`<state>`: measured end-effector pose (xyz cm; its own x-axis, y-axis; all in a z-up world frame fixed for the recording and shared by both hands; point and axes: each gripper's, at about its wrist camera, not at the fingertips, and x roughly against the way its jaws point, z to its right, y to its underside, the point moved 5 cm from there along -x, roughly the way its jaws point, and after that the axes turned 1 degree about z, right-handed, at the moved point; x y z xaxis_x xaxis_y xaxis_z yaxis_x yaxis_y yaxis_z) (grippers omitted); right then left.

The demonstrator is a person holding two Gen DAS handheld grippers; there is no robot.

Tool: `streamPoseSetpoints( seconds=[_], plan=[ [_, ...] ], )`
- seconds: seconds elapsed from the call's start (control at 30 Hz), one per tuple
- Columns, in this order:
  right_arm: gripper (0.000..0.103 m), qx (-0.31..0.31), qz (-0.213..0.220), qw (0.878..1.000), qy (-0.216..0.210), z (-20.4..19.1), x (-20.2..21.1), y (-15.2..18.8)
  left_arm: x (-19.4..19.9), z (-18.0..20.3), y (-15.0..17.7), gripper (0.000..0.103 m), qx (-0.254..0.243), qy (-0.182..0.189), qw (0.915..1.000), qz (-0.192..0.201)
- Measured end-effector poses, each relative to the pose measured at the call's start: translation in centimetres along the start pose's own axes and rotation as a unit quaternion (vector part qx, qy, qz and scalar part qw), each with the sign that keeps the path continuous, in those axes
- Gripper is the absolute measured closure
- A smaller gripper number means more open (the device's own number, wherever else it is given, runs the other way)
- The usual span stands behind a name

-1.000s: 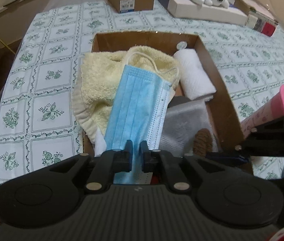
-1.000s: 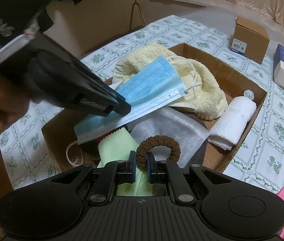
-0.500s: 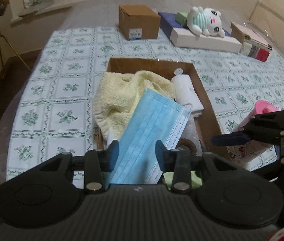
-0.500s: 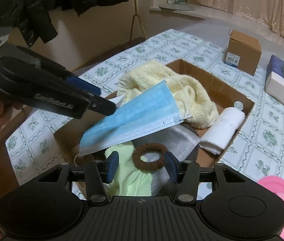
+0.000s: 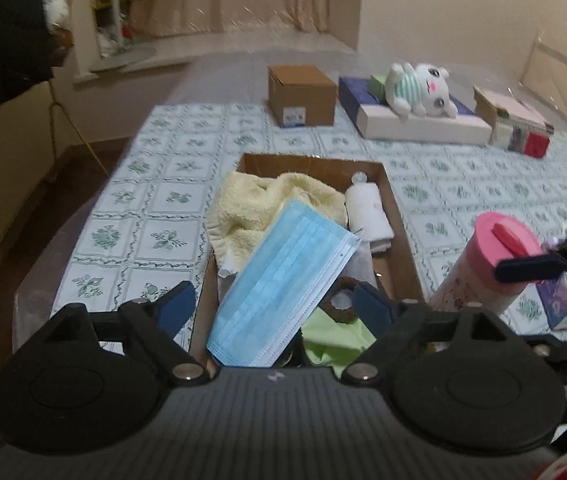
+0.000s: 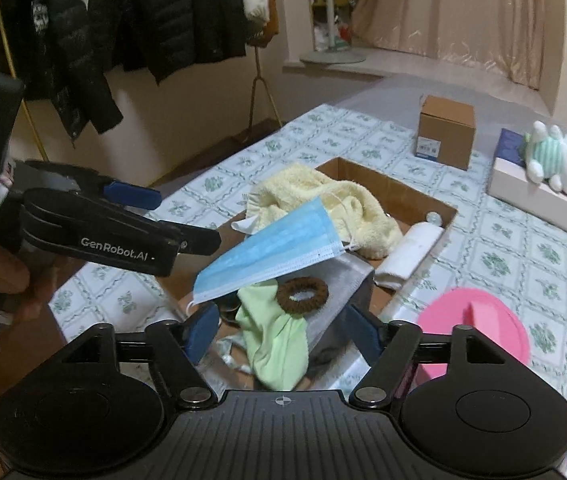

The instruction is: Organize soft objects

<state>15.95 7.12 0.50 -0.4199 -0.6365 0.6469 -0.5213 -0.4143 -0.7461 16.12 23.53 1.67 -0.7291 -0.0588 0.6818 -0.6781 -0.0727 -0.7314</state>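
With both my grippers opening, nothing sits clamped between their pads.
My left gripper (image 5: 273, 306) and right gripper (image 6: 283, 330) spread wide above the brown cardboard box (image 5: 399, 240); the pleated blue face mask (image 5: 283, 280) lies loose atop the fluffy yellow towel (image 5: 255, 208), the brown hair scrunchie (image 6: 302, 294) beside it.

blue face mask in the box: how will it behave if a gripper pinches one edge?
The blue face mask is probably floppy: it already drapes over the yellow towel. Likely very light, a thin pleated sheet. Its ear loop could snag the towel when lifted.
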Motion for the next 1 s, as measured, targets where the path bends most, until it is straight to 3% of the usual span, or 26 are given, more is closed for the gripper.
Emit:
streamPoseSetpoints(
  seconds=[0.17, 0.47, 0.63, 0.8, 1.0],
  plan=[
    [0.027, -0.027, 0.012, 1.000, 0.004, 0.0, 3.2, 2.0, 2.4, 0.9, 1.4, 0.015, 0.020, -0.005, 0.9989, 0.042],
    [0.026, -0.072, 0.026, 0.996, 0.037, 0.8, 7.5, 6.4, 5.9, 3.0, 6.3, 0.014, 0.003, 0.001, 0.9997, 0.024],
    [0.025, -0.092, 0.030, 0.993, 0.066, 1.3, 8.9, 9.4, 7.6, 3.3, 8.8, 0.014, 0.030, -0.027, 0.9990, 0.021],
    [0.025, -0.115, 0.030, 0.989, 0.085, 1.7, 9.6, 11.5, 8.8, 3.7, 10.2, 0.014, 0.076, -0.015, 0.9965, 0.031],
    [0.025, -0.130, 0.035, 0.986, 0.095, 1.3, 9.8, 12.3, 9.7, 4.5, 11.2, 0.014, 0.088, -0.032, 0.9951, 0.031]
  ],
)
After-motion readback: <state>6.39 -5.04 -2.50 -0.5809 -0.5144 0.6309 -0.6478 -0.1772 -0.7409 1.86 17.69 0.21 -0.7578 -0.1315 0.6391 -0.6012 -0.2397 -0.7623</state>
